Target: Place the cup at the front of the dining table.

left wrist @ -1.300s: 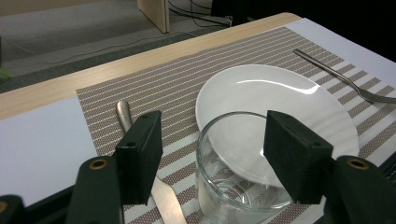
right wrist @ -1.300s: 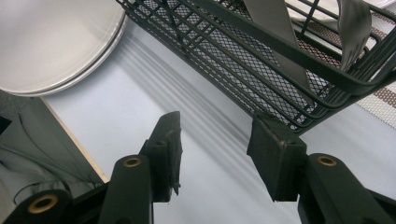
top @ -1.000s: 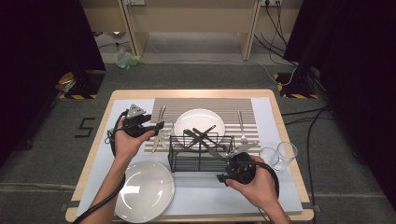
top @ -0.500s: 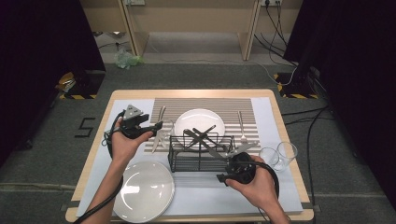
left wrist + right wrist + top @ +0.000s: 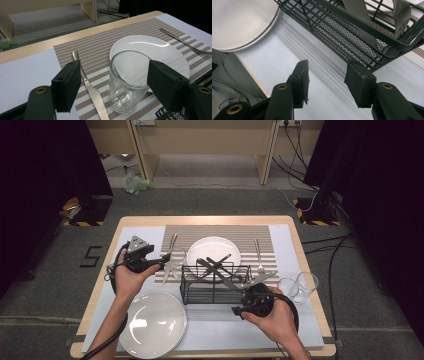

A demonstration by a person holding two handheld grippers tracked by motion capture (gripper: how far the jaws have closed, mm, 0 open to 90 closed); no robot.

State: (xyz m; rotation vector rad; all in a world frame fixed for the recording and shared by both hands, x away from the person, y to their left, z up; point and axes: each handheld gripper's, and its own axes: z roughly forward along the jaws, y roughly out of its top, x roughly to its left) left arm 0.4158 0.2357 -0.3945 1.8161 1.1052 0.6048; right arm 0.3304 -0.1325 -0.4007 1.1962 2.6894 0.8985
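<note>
left gripper [image 5: 113, 85] jaws just opened, clear of glass | glass [image 5: 127, 81] clear, empty, upright

Even overhead light, dark room edges, soft glare on the white plate [image 5: 160, 50], mild blur.

The left hand-held gripper [image 5: 167, 262] has just been opening; the right hand-held gripper [image 5: 235, 310] seems part open.
</note>
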